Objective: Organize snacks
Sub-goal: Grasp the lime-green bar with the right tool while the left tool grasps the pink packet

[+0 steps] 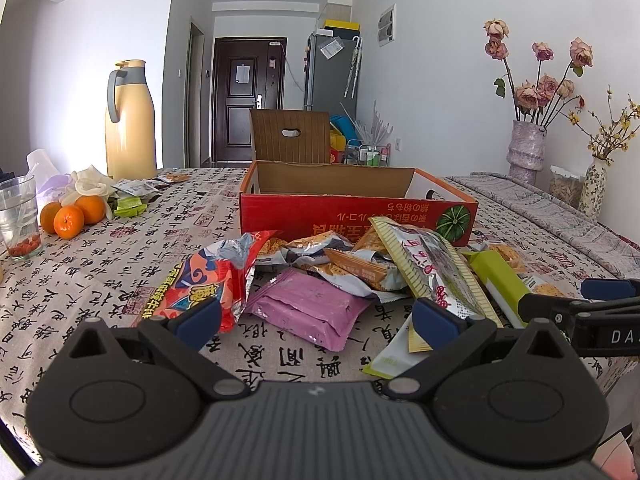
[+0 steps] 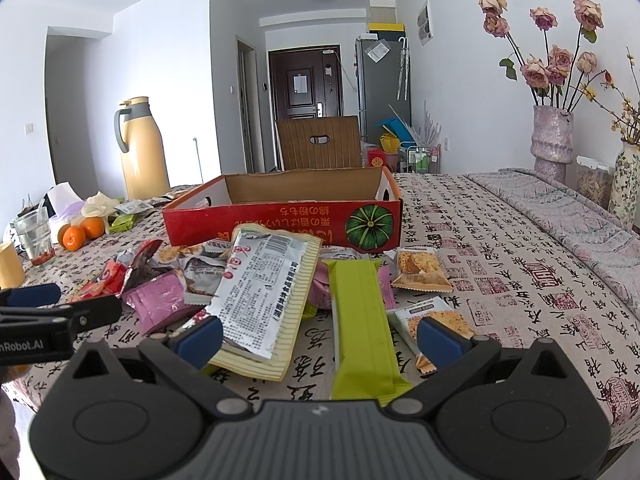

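Snack packets lie heaped on the calligraphy-print tablecloth point(image 1: 100, 280) just in front of the open red cardboard box point(image 1: 352, 208), which sits at twelve o'clock from both cameras. Left gripper point(image 1: 316, 316) hangs with its jaws spread wide and empty, a pink packet point(image 1: 308, 308) between its blue pads, a red-and-blue bag point(image 1: 204, 280) at ten o'clock. Right gripper point(image 2: 320, 334) is likewise wide open and holds nothing, straddling a long lime-green packet point(image 2: 360, 320) and a silver, yellow-edged packet point(image 2: 264, 292), with oranges point(image 2: 78, 234) at ten o'clock beside a yellow thermos jug point(image 2: 142, 152).
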`<action>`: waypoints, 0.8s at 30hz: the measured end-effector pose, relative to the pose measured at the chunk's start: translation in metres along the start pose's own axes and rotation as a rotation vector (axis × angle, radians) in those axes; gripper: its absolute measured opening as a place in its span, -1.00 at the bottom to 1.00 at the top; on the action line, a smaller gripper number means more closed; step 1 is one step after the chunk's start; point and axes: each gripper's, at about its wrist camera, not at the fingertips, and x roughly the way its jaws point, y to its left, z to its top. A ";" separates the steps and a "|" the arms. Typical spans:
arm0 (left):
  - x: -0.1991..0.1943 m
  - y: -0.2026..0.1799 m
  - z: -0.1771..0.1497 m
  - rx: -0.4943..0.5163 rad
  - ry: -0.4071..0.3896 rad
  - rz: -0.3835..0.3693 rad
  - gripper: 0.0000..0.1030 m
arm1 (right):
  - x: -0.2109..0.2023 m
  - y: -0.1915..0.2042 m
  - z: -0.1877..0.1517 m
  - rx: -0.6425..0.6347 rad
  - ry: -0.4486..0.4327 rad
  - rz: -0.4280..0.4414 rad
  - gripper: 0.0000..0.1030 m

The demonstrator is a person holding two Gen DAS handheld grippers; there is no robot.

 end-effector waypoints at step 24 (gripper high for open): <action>0.026 0.007 0.004 -0.014 0.031 0.018 1.00 | 0.063 -0.023 0.016 -0.072 0.130 0.015 -0.11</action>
